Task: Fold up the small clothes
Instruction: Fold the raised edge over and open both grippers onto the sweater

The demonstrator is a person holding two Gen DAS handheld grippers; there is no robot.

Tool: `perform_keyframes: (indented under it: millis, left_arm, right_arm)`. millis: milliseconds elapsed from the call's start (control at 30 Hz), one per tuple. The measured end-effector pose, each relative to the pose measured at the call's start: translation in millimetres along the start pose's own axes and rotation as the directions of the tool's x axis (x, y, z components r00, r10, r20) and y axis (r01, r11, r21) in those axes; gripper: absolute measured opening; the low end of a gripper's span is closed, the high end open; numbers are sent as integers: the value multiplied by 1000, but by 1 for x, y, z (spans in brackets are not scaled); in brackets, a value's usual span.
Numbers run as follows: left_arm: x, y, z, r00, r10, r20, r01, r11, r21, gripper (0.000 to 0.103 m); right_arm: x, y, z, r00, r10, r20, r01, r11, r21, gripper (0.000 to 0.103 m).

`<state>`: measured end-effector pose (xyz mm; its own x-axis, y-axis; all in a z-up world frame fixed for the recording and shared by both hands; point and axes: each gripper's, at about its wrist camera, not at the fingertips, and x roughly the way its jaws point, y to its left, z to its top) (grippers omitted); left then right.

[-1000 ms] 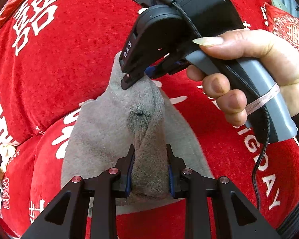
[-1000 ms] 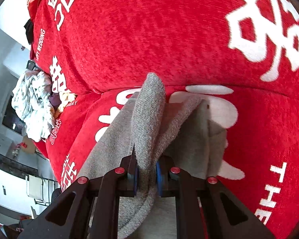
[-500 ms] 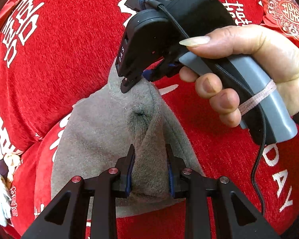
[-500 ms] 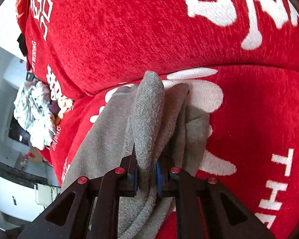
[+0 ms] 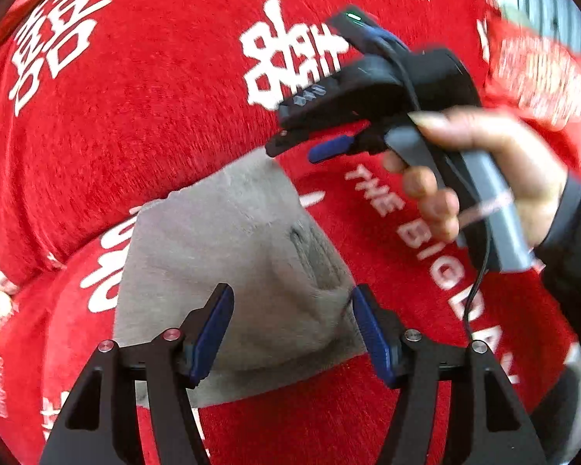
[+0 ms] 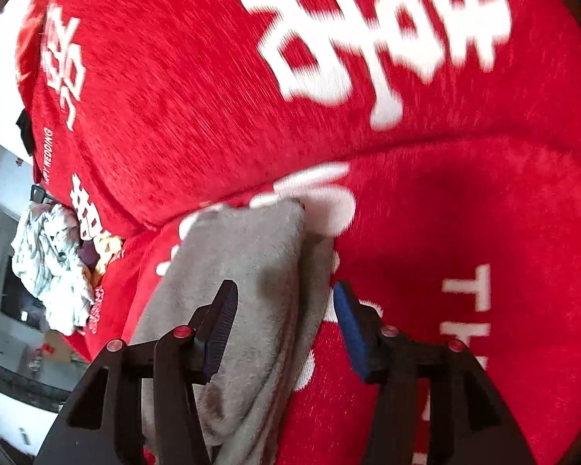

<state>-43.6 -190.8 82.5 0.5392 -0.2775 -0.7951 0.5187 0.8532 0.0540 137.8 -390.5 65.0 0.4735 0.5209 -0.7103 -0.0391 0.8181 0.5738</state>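
Note:
A small grey garment [image 5: 228,267] lies folded on the red sofa seat. My left gripper [image 5: 290,333] is open just above its near edge, with the blue pads apart on either side of a raised fold. My right gripper [image 5: 290,151] shows in the left wrist view, open and lifted off the garment's far corner. In the right wrist view the grey garment [image 6: 251,290] lies below my open right gripper [image 6: 284,325], and nothing is held.
The red sofa cover [image 5: 155,116] with white lettering rises as a backrest behind the garment. A heap of pale crumpled clothes [image 6: 50,263] lies at the sofa's far left end. A red cushion [image 5: 538,73] sits at the upper right.
Both grippers were shut on folds of the grey garment; both have now opened and let go. The garment has dropped flat and the right gripper has lifted away.

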Motion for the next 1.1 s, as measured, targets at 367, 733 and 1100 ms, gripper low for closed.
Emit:
perform_keyframes:
  millis: [367, 733, 1100]
  left_arm:
    - [62, 115, 21, 987, 43, -156, -92, 942, -324, 96]
    - [47, 126, -18, 987, 24, -159, -79, 933, -351, 97]
    - [21, 134, -53, 992, 42, -120, -81, 938, -337, 97]
  right_arm:
    - [72, 25, 15, 993, 26, -115, -22, 999, 34, 66]
    - [4, 57, -33, 998, -15, -58, 6, 988, -155, 65]
    - [-15, 90, -140, 988, -144, -55, 122, 949, -290, 38]
